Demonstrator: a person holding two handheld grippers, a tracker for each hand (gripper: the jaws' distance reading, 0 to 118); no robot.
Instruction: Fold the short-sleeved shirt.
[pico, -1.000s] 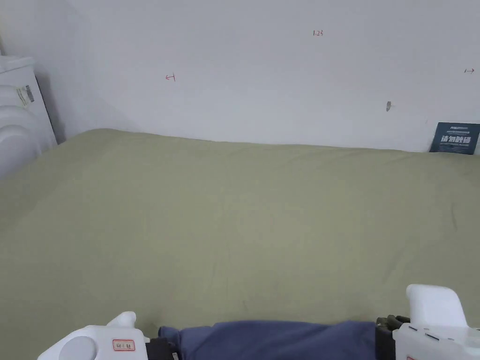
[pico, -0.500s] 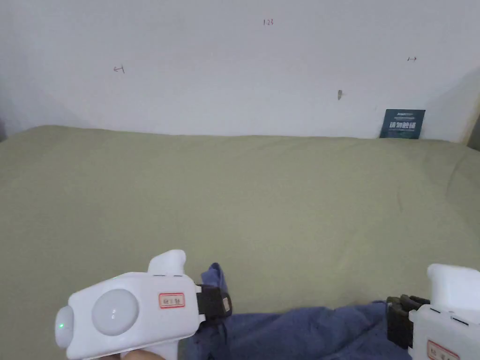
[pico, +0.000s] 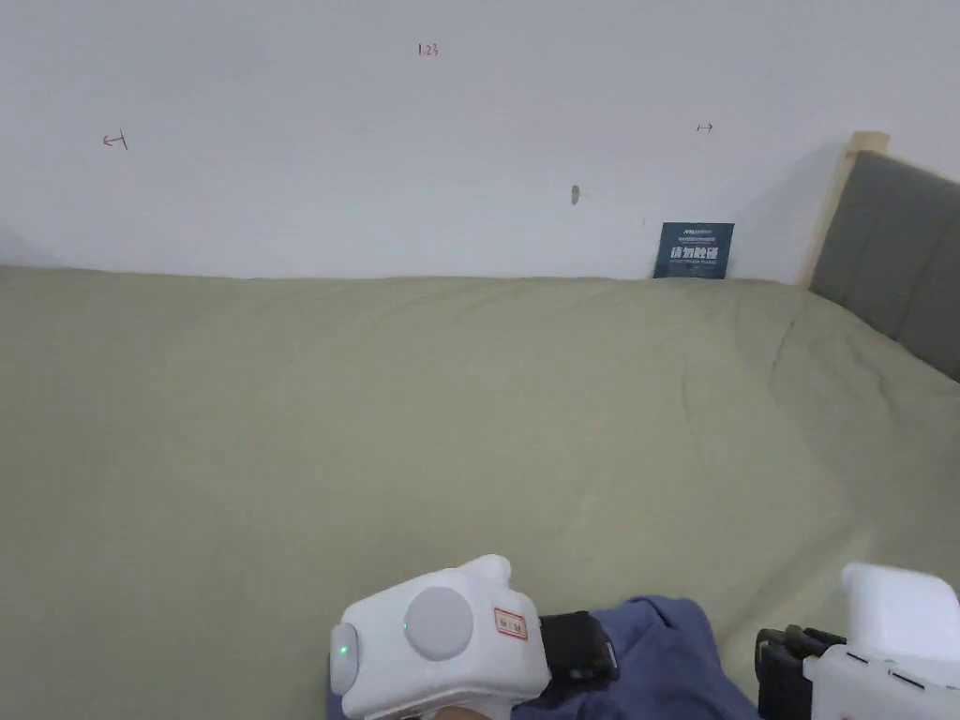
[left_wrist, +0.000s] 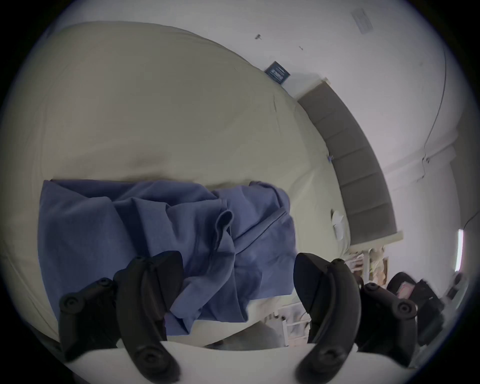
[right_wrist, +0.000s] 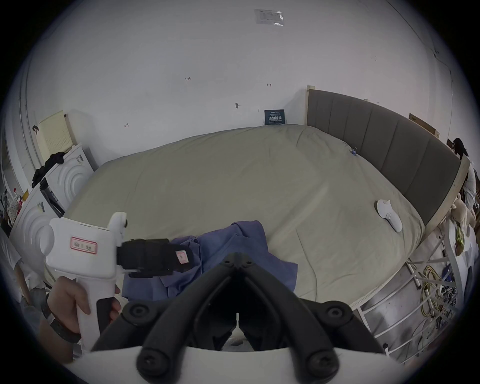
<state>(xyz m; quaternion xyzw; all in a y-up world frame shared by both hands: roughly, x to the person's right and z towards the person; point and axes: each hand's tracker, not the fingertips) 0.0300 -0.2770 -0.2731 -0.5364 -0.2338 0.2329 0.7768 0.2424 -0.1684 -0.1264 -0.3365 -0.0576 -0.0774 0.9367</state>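
The blue shirt lies crumpled in a heap at the near edge of the bed, which is covered with an olive-green sheet. In the head view only a small part of the shirt shows, at the bottom of the picture between the two grippers.

The left gripper is over the shirt. In the left gripper view its jaws stand wide apart, with cloth seen between them, and neither jaw presses on the cloth. In the right gripper view a hand holds the white body of this gripper, and its black front end is over the left part of the heap. The body carries a small label with a red frame; the writing on it is too small to read.

The right gripper has its jaws closed together to a point. The tips are in front of the shirt, but I cannot tell if they pinch any cloth. In the head view it sits at the bottom right corner.

A dark blue sign with white characters leans on the white wall behind the bed. Small red marks are written on the wall, one like a number and two like arrows. A grey headboard stands on the right. A white device lies on the sheet near the headboard, well apart from the shirt.
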